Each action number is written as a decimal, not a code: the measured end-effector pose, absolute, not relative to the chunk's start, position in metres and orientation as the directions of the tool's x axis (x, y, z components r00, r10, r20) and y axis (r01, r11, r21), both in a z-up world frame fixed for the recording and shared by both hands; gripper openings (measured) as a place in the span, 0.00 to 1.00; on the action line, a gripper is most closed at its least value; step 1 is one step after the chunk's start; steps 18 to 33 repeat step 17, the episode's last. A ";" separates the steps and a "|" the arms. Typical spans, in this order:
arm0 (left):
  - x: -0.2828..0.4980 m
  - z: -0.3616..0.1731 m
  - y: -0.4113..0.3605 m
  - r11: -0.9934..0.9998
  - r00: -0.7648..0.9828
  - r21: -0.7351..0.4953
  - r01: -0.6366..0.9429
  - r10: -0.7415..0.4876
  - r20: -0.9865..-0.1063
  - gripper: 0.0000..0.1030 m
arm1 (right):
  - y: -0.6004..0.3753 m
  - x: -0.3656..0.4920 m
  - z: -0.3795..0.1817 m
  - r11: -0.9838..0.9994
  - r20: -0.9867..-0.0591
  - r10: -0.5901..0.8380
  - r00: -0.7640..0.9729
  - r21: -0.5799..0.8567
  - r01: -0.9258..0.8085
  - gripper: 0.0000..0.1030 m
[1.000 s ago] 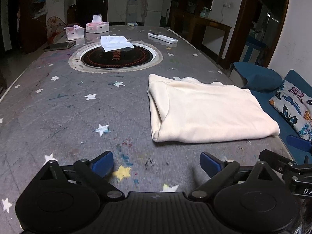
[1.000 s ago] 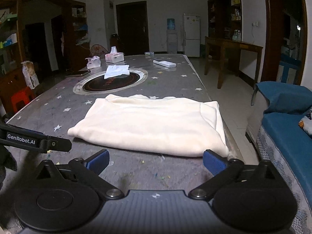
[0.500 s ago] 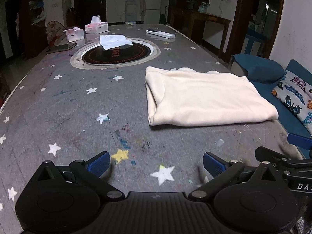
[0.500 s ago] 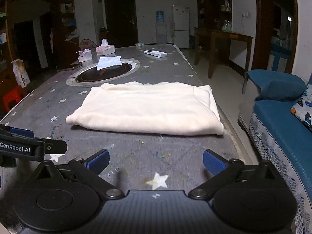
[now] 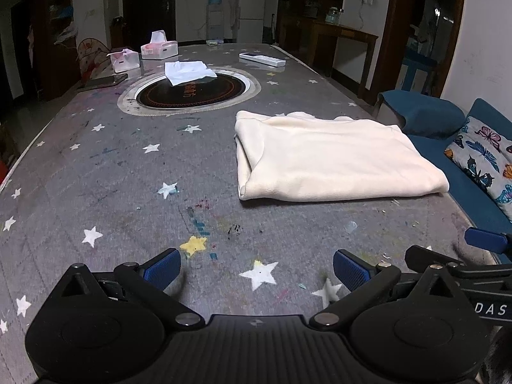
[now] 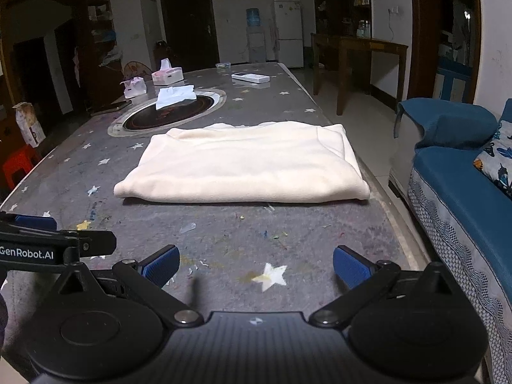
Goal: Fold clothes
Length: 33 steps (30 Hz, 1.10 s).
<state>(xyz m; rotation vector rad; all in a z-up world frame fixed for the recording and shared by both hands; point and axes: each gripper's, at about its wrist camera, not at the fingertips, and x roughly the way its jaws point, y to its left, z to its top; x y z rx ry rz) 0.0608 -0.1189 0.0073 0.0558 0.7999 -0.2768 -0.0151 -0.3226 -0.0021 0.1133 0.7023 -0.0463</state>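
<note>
- Where the table (image 5: 96,172) runs toward the sofa, a cream garment (image 5: 329,160) lies folded into a flat rectangle, close to the right-hand edge and nearer the grippers' end than the far end.
- Its long folded edge faces the grippers; at its left end the stacked layers show as an open fold.
- Nothing touches the garment; both grippers sit well back from it, over bare tabletop.
- Left gripper (image 5: 256,267): its blue-padded fingers stand wide apart, with nothing between them, above a white star printed on the grey cover.
- Right gripper (image 6: 254,267): spread just as wide and empty, also over a star, just beside the left one, whose body shows at the left edge of the right wrist view.
- Small scraps and coloured marks dot the cover between the grippers and the garment.
- Beyond the garment, a round dark hotplate (image 5: 188,91) is set into the table, with a white tissue (image 5: 188,71) lying on its far rim.
- Farther back stand two tissue boxes (image 5: 159,47), a dark phone (image 5: 102,82) to the left, and a white remote (image 5: 261,59) to the right.
- Off the table's right side is a blue sofa (image 6: 460,179) with a butterfly-print cushion (image 5: 483,160).
- A fridge (image 6: 288,32) and a water dispenser (image 6: 254,36) stand against the far wall.
</note>
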 end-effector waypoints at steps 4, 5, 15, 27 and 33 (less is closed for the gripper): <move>0.060 0.005 -0.118 0.964 0.659 -0.062 0.259 -0.224 -0.718 1.00 | -0.322 -0.015 -0.001 0.992 -0.652 -0.005 0.758 0.095 0.088 1.00; 0.060 0.004 -0.118 0.964 0.657 -0.062 0.260 -0.223 -0.720 1.00 | -0.321 -0.015 -0.001 0.992 -0.652 -0.005 0.758 0.095 0.089 1.00; 0.059 0.005 -0.119 0.964 0.658 -0.059 0.259 -0.220 -0.720 1.00 | -0.320 -0.015 -0.001 0.990 -0.659 -0.012 0.752 0.097 0.101 1.00; 0.059 0.005 -0.119 0.964 0.655 -0.063 0.259 -0.223 -0.722 1.00 | -0.320 -0.015 -0.001 0.990 -0.659 -0.015 0.752 0.096 0.103 1.00; 0.059 0.005 -0.119 0.964 0.655 -0.063 0.259 -0.223 -0.722 1.00 | -0.320 -0.015 -0.001 0.990 -0.659 -0.015 0.752 0.096 0.103 1.00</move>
